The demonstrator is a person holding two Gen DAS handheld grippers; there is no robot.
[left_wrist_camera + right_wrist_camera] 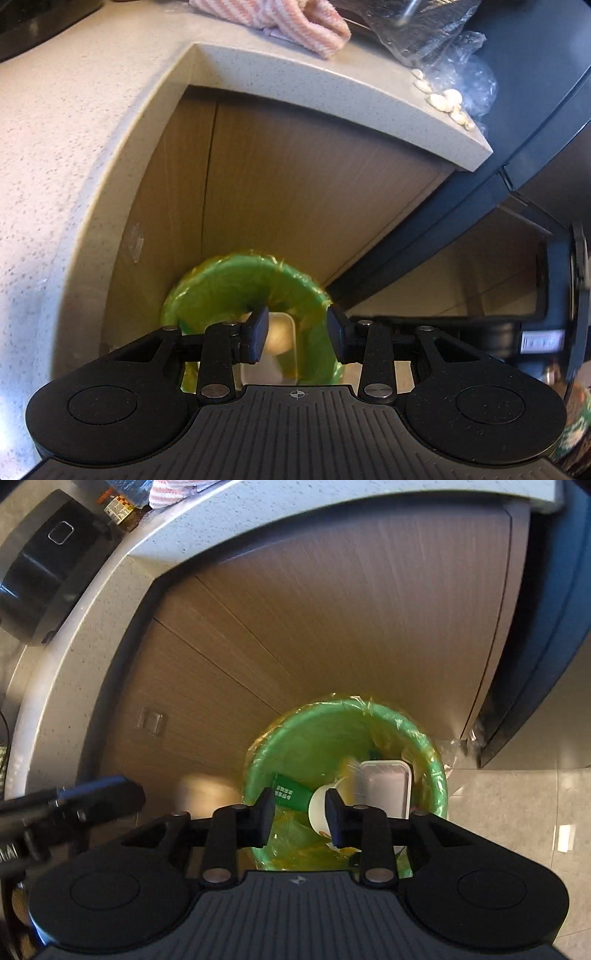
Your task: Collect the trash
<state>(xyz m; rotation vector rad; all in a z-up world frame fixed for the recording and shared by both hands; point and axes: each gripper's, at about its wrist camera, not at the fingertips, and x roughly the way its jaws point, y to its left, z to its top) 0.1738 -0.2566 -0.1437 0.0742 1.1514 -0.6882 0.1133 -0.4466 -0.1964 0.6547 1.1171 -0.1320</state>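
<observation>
Two grippers hang over the same bin, both angled down into it. The right gripper point(300, 814) has its jaws apart with nothing pinched between them; whatever sits past the pads is down in the bin. The left gripper point(297, 334) is spread wider and is empty too.

Right under them is the green bin point(369, 710) with a yellowish liner point(295, 843) draped over its rim. Trash is already inside: a white cup point(317, 808) lying on its side, a clear tray point(386, 786) leaning against the far wall, and a green wrapper point(290, 792) with some print on it. A blurry pale streak shows just above the cup, too smeared to say what it is. From the left wrist view only the tray point(284, 321) and something pale in it show between the fingers.

The bin stands on the floor against a wood cabinet point(332, 627), tucked in a corner under a speckled counter point(74, 147). Up on the counter lie a striped cloth point(288, 22), a clear bag point(443, 44) and some pale shells point(445, 101) near the edge.
</observation>
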